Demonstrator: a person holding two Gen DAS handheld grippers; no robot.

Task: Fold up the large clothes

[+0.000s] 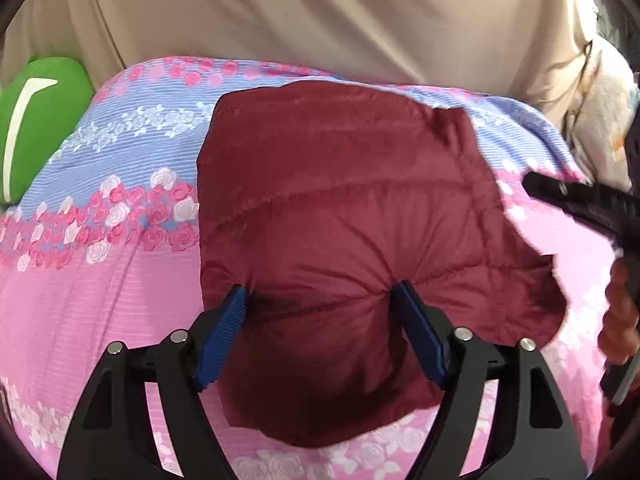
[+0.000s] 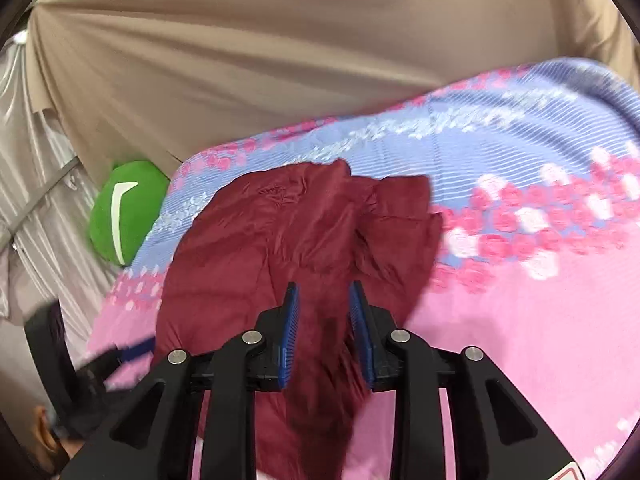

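Note:
A maroon padded jacket lies bunched in a rough block on a pink and blue floral bedspread. My left gripper stands wide over its near end. Both blue pads dent the puffy fabric that bulges between them, without clamping it. In the right wrist view the jacket lies crumpled. My right gripper has its jaws a little apart over a dark ridge of the cloth, not pinching it. The right gripper's black body also shows at the right edge.
A green cushion sits at the bedspread's far left corner. Beige curtain hangs behind the bed. A person's hand shows at the right edge. Bare pink bedspread stretches right of the jacket.

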